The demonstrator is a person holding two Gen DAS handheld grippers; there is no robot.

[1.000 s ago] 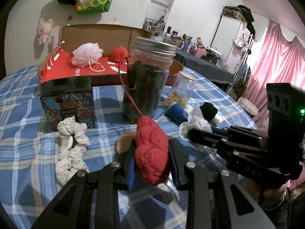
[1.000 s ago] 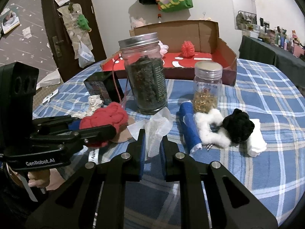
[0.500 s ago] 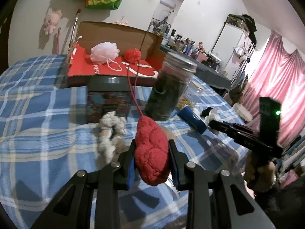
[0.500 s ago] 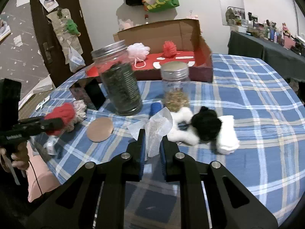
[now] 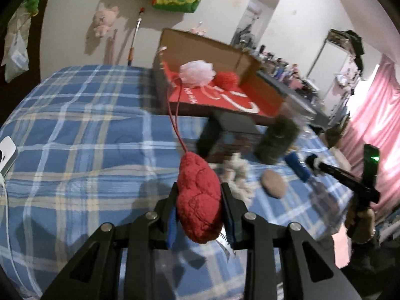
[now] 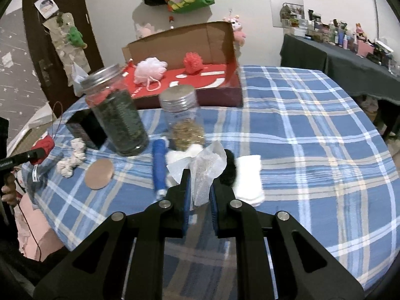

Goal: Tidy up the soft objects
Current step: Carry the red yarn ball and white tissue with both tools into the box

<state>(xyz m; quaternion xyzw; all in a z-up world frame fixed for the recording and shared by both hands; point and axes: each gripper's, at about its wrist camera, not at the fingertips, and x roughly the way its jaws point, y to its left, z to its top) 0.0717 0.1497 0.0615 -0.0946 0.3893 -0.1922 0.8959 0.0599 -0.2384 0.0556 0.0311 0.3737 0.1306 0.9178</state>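
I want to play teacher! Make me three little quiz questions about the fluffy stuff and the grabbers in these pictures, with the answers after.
1. True or false: the left gripper is shut on a red knitted soft pad with a red cord.
2. What is pinched in the right gripper? A) a black pompom B) a crumpled white mesh cloth C) a blue tube
3. Fill in: the fluffy pale pink bath puff and the small red pompom both lie inside the open cardboard ____.

Key:
1. True.
2. B, the crumpled white mesh cloth.
3. Box, on its red lining.
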